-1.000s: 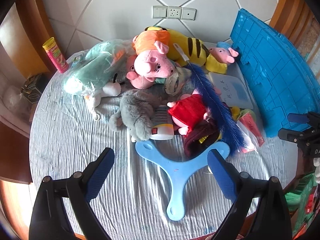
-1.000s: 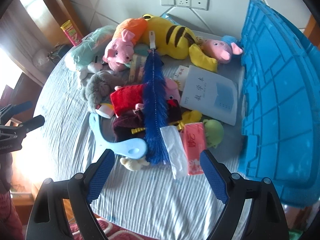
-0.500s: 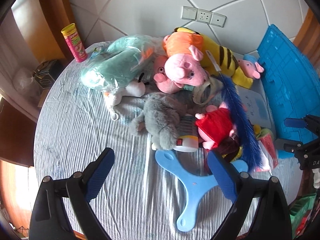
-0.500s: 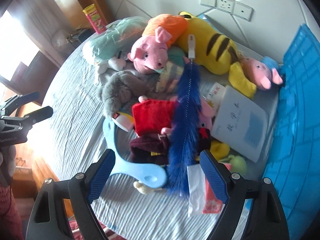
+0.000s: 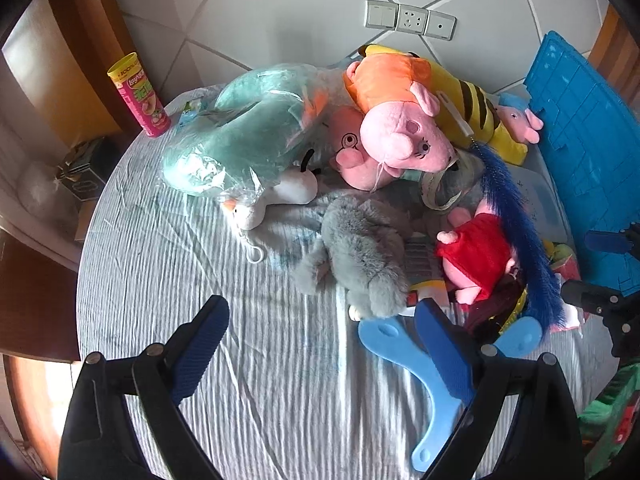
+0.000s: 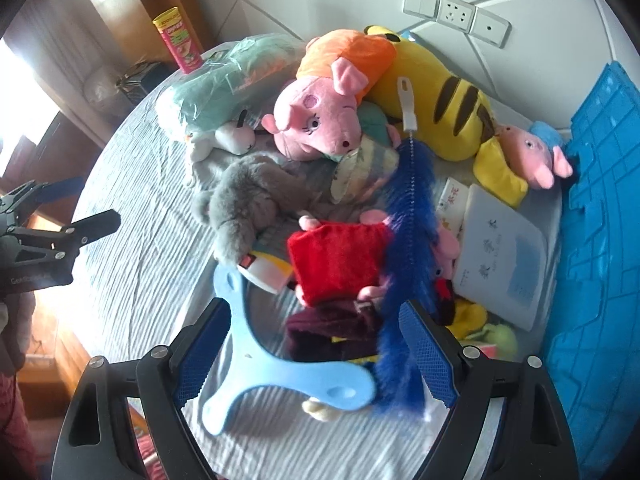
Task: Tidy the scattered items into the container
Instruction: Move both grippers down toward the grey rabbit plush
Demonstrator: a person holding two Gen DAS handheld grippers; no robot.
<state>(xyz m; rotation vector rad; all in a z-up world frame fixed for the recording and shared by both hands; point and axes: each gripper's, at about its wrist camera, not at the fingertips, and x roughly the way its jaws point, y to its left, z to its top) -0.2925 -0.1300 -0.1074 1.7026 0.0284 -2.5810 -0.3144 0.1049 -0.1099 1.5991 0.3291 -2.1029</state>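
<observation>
A heap of toys lies on a round table with a striped cloth [image 5: 168,280]. A grey plush [image 5: 360,252] [image 6: 248,208], a big pink pig plush [image 5: 400,136] [image 6: 316,120], a red-dressed doll [image 5: 476,256] [image 6: 340,264], a blue brush [image 5: 516,224] [image 6: 412,240] and a light-blue three-armed toy [image 5: 424,364] [image 6: 288,376] lie there. The blue container [image 5: 588,136] [image 6: 600,240] stands at the right. My left gripper [image 5: 320,352] is open above the cloth, left of the three-armed toy. My right gripper [image 6: 316,356] is open, low over the dark red cloth item [image 6: 332,328] and the three-armed toy.
A yellow striped plush [image 6: 436,92], a small pig plush [image 6: 528,152], a bagged teal plush [image 5: 248,128] and a white booklet [image 6: 500,248] lie further back. A pink snack tube [image 5: 140,96] stands at the far left edge. The wall with sockets [image 5: 408,20] is behind.
My left gripper has swung left, so the heap sits further right in its view. My right gripper has moved forward and down toward the red doll and brush.
</observation>
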